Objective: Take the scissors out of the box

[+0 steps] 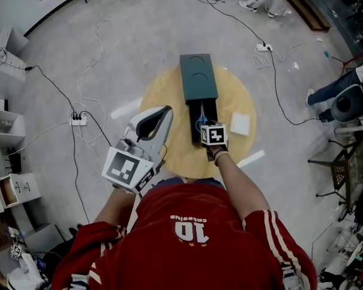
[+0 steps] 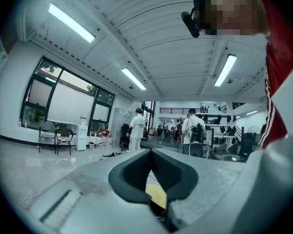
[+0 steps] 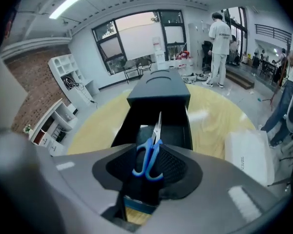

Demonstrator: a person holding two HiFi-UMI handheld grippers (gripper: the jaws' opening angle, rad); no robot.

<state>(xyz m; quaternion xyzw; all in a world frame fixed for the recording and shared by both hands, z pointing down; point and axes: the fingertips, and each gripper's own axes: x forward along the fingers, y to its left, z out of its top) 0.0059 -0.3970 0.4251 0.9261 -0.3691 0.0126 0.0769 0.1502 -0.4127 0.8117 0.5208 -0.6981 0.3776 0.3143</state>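
Polished grey floor (image 1: 109,53), crossed by thin cables and two white power strips (image 1: 78,119), surrounds one round counter (image 1: 163,89) of pale yellow wood. On it stands a single long rectangular box (image 1: 198,77). Its far half is a matt dark-green sleeve, and a black tray is drawn out of the sleeve toward the person. One pair of scissors (image 3: 156,128) lies in that tray, with slim steel blades pointing toward the sleeve and smooth blue plastic loops nearest the person. A flat white packet (image 1: 239,124) lies on the wood just right of the tray.

Two claws are in sight. The right claw (image 3: 149,152) tilts down over the tray's near end, its ribbed black pads spread, with the blue loops between them but not pinched. The left claw (image 2: 150,151) is held off the counter's left edge, its tips pressed together on nothing.

From the head view, the right claw's marker cube (image 1: 214,133) covers the tray's near end and most of the scissors. The left gripper view shows only a sliver of yellow wood through the gap behind its tips.
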